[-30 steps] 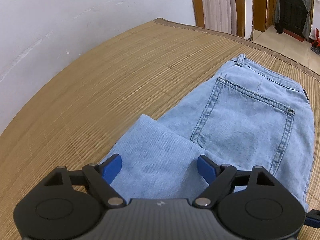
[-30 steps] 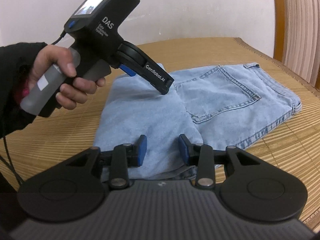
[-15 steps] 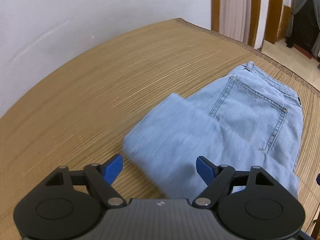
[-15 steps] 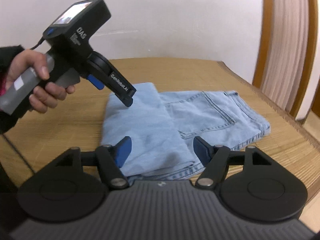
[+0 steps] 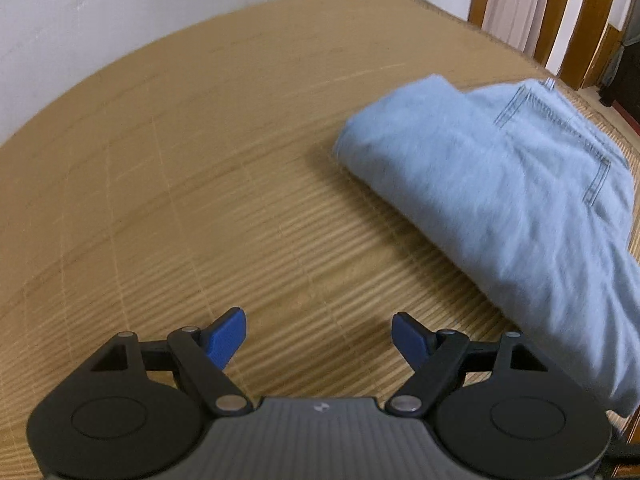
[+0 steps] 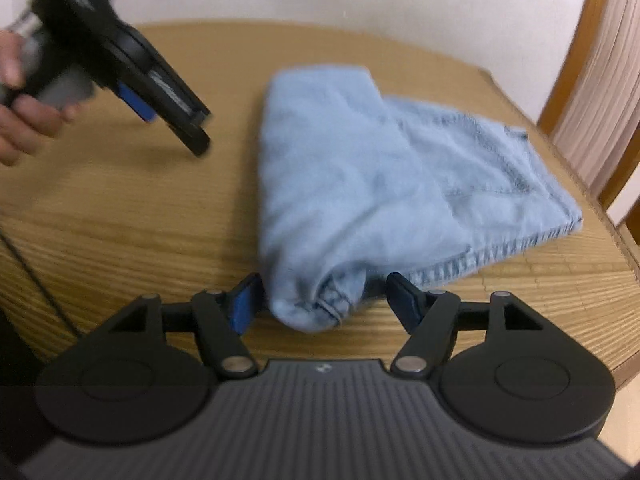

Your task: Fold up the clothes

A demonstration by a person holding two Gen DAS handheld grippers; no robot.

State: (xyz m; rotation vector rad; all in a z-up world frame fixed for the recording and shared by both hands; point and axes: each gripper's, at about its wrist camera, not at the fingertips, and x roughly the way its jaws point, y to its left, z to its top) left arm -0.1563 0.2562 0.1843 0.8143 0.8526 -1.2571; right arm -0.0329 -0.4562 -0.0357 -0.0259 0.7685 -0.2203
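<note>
Right wrist view: folded light-blue denim jeans (image 6: 360, 168) lie on the woven bamboo mat surface (image 6: 120, 200).
Right gripper (image 6: 320, 304) fingers spread, unclamped, astride the jeans' near hem; left gripper (image 5: 318, 334) fingers wide, empty, beside the jeans. Judgement: grip both corners evenly before folding.

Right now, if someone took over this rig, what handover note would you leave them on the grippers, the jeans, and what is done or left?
Left gripper: open, empty, over the bare bamboo mat, off to the side of the jeans.
Right gripper: open, with the near folded end of the jeans between its fingers; no grip visible.
Jeans: light blue denim lying folded on the mat, legs doubled over the seat, back pocket showing.
Done: at least one fold.
Left: probably check the bundle is tidy; one more fold may be wanted.
</note>
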